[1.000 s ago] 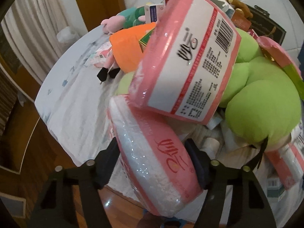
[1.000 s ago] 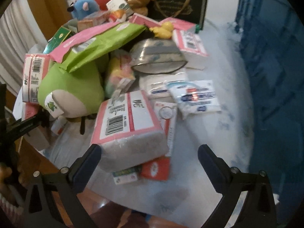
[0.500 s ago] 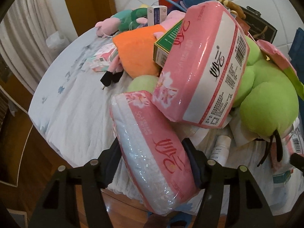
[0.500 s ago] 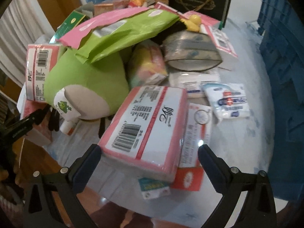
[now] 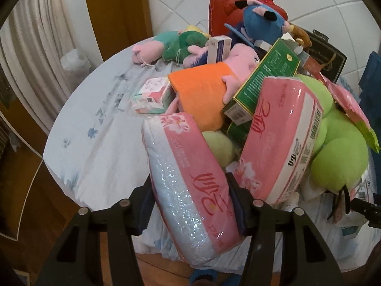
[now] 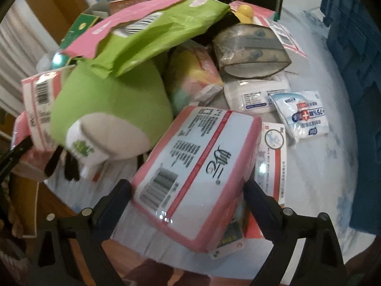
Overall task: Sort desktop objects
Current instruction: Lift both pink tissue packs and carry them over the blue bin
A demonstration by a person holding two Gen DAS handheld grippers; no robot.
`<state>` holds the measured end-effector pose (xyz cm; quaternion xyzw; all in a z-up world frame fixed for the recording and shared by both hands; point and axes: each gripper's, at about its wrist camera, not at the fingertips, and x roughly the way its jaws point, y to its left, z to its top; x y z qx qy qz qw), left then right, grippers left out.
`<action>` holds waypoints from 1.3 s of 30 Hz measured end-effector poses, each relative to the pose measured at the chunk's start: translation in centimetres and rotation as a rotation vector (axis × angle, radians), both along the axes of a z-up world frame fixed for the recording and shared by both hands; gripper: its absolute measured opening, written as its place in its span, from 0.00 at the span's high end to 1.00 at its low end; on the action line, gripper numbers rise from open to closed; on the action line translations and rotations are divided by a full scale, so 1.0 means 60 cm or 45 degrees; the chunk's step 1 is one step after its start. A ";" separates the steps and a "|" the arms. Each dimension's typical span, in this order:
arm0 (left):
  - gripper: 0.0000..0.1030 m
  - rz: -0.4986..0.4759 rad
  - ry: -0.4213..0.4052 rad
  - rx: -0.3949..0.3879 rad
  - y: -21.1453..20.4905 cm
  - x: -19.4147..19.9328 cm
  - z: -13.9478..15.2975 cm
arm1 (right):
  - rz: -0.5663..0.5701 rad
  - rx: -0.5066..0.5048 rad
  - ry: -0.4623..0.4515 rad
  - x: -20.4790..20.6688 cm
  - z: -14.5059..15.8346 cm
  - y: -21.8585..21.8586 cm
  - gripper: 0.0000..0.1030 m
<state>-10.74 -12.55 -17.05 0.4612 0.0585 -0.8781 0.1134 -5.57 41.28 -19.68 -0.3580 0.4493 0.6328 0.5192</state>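
Note:
My left gripper (image 5: pixel 190 200) is shut on a pink tissue pack (image 5: pixel 190 181), held at the near edge of the round table (image 5: pixel 95 124). A second pink tissue pack (image 5: pixel 281 138) leans against a green plush (image 5: pixel 338 147) just to its right. In the right wrist view my right gripper (image 6: pixel 188 190) has its fingers on both sides of another pink tissue pack (image 6: pixel 197 174) with a white barcode label. Its jaws stand wide and look close to the pack's sides; contact is unclear. The green plush (image 6: pixel 112 109) lies left of that pack.
The table carries a pile: an orange plush (image 5: pixel 202 93), a green box (image 5: pixel 264 81), a blue plush (image 5: pixel 262 21), a red case (image 5: pixel 228 7). A wipes packet (image 6: pixel 302 116), a flat red-white box (image 6: pixel 273 157) and a grey pouch (image 6: pixel 252 50) lie right. A blue crate (image 6: pixel 357 47) stands at far right.
My left gripper has drawn back with its tissue pack, and the second pack has slid down beside it. My right gripper has moved forward around the labelled pack.

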 end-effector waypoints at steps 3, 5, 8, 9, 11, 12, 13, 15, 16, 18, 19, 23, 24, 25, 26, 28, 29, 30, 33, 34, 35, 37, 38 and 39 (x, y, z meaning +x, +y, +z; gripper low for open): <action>0.47 -0.018 0.005 -0.003 0.001 -0.002 0.001 | -0.027 -0.018 -0.044 -0.013 -0.011 0.010 0.00; 0.47 -0.042 0.034 -0.011 0.005 -0.002 0.012 | -0.021 -0.003 -0.091 -0.021 -0.016 0.012 0.01; 0.47 -0.075 0.099 -0.045 0.013 -0.005 0.038 | -0.027 0.022 -0.136 -0.023 -0.008 0.007 0.18; 0.47 -0.085 0.120 -0.060 0.015 -0.007 0.047 | -0.038 0.041 -0.135 -0.019 0.000 0.005 0.18; 0.47 -0.099 0.149 -0.065 0.015 -0.010 0.061 | -0.071 0.073 -0.117 -0.009 0.014 0.001 0.20; 0.47 -0.106 0.164 -0.056 0.013 -0.011 0.068 | -0.080 0.092 -0.114 -0.004 0.024 -0.002 0.20; 0.47 -0.111 0.173 -0.053 0.013 -0.013 0.075 | -0.082 0.103 -0.120 -0.003 0.030 -0.003 0.20; 0.47 -0.124 0.203 -0.052 0.013 -0.012 0.090 | -0.096 0.135 -0.129 0.003 0.047 -0.009 0.20; 0.47 -0.137 0.231 -0.056 0.017 -0.012 0.103 | -0.103 0.148 -0.128 0.004 0.055 -0.012 0.20; 0.47 -0.163 0.268 -0.063 0.025 -0.014 0.124 | -0.122 0.187 -0.140 0.009 0.079 -0.011 0.20; 0.47 -0.185 0.304 -0.062 0.031 -0.014 0.141 | -0.133 0.208 -0.149 0.012 0.093 -0.011 0.20; 0.47 -0.288 0.422 -0.076 0.070 -0.015 0.191 | -0.194 0.315 -0.174 0.038 0.164 -0.016 0.20; 0.47 -0.311 0.443 -0.080 0.081 -0.017 0.200 | -0.211 0.348 -0.175 0.042 0.188 -0.009 0.20; 0.47 -0.345 0.467 -0.079 0.100 -0.021 0.212 | -0.229 0.390 -0.183 0.049 0.214 -0.013 0.20; 0.47 -0.368 0.481 -0.067 0.114 -0.025 0.222 | -0.251 0.437 -0.199 0.055 0.241 -0.020 0.20; 0.47 -0.421 0.519 -0.024 0.151 -0.030 0.248 | -0.292 0.520 -0.218 0.079 0.286 -0.026 0.20; 0.47 -0.450 0.540 -0.011 0.170 -0.031 0.261 | -0.316 0.563 -0.221 0.091 0.315 -0.037 0.20; 0.47 -0.483 0.565 -0.003 0.192 -0.031 0.276 | -0.342 0.607 -0.224 0.105 0.340 -0.046 0.20; 0.47 -0.591 0.653 -0.004 0.278 -0.023 0.323 | -0.416 0.737 -0.253 0.155 0.417 -0.092 0.20; 0.47 -0.633 0.683 0.015 0.318 -0.020 0.342 | -0.445 0.772 -0.272 0.177 0.439 -0.107 0.20; 0.47 -0.666 0.700 0.040 0.350 -0.019 0.356 | -0.477 0.805 -0.294 0.205 0.459 -0.122 0.20; 0.47 -0.738 0.737 0.108 0.422 -0.009 0.386 | -0.528 0.846 -0.328 0.256 0.485 -0.146 0.20; 0.47 -0.770 0.749 0.128 0.458 -0.003 0.399 | -0.554 0.859 -0.348 0.283 0.497 -0.160 0.20; 0.47 -0.798 0.755 0.139 0.493 0.000 0.409 | -0.584 0.864 -0.368 0.314 0.505 -0.172 0.20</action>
